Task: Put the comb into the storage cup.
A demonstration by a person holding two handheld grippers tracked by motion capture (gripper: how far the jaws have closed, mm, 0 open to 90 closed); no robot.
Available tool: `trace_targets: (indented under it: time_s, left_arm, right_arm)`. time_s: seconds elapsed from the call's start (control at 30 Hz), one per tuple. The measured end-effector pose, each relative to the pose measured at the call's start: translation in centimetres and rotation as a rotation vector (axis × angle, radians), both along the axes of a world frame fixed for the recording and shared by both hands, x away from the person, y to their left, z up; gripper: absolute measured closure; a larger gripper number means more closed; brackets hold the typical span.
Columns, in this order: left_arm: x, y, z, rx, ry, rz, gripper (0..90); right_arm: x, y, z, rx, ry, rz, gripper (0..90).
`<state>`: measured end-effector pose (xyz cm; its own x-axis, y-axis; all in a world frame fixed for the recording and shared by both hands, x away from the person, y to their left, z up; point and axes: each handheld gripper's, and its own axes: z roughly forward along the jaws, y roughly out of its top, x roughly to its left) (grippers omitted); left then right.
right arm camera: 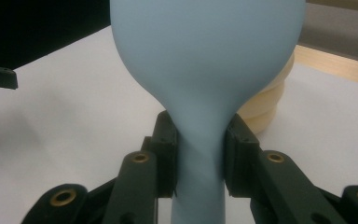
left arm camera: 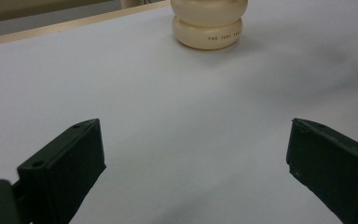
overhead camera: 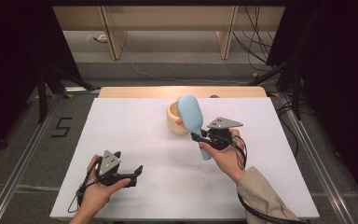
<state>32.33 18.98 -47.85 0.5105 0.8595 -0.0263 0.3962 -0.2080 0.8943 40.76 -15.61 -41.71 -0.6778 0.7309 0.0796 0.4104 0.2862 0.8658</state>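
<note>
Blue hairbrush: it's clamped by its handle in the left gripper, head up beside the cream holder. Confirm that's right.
Not quite: the right gripper clamps the blue hairbrush by its handle, as the right gripper view shows, with both jaws pressed on the neck. The left gripper stands open over bare table. The rest holds: the head points up beside the cream holder.
</note>
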Motion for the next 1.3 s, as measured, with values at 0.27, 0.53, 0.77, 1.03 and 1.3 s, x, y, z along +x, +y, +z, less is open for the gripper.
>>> trace_targets:
  time_s: [0.27,0.53,0.77,1.03,1.3]
  left_arm:
    - [-0.1,-0.2,0.1,-0.010,-0.003,-0.009,3.9]
    - [-0.2,-0.3,0.1,-0.014,-0.001,-0.016,4.0]
    - [-0.3,-0.7,0.2,-0.018,0.000,-0.029,4.0]
    - [-0.4,-1.3,0.3,-0.043,-0.002,-0.047,4.9]
    - [-0.5,-1.7,0.4,-0.057,-0.004,-0.059,5.6]
  right_arm:
    - [-0.2,0.5,-0.3,0.019,-0.017,0.029,70.3]
    - [-0.4,0.8,-0.5,0.050,-0.030,0.052,70.3]
    - [-0.6,1.1,-0.8,0.064,-0.023,0.066,70.3]
    - [-0.8,1.6,-1.1,0.077,-0.017,0.083,70.3]
    - [-1.0,2.0,-1.2,0.093,-0.019,0.096,70.3]
